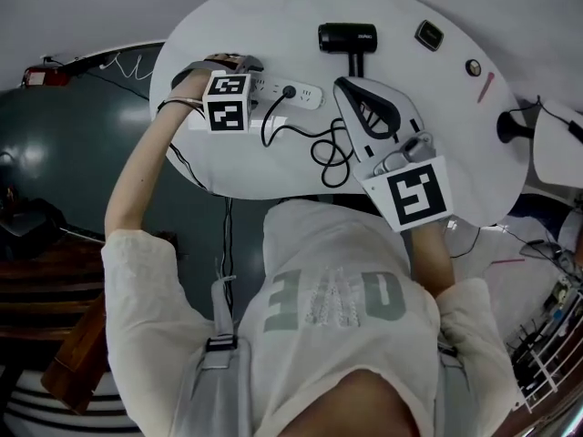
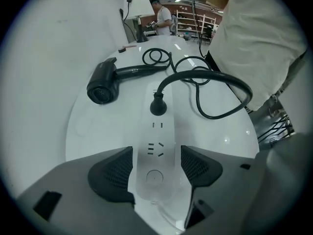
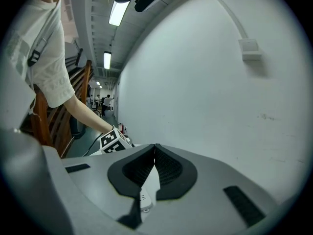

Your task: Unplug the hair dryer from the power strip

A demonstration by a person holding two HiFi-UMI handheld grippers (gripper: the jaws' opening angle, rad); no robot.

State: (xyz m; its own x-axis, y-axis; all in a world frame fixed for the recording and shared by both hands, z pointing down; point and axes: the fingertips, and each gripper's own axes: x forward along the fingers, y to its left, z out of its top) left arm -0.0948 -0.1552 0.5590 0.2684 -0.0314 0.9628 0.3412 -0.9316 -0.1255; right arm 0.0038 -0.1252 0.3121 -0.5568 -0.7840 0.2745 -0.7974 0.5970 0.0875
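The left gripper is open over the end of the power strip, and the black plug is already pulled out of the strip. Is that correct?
No, one thing is wrong. The plug is not pulled out: it sits in a socket of the power strip, as the left gripper view shows. The left gripper is indeed open over the strip's end.

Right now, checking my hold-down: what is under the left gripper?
The power strip: its round-button end lies between the open jaws of the left gripper. The strip's near tip is hidden by the gripper body.
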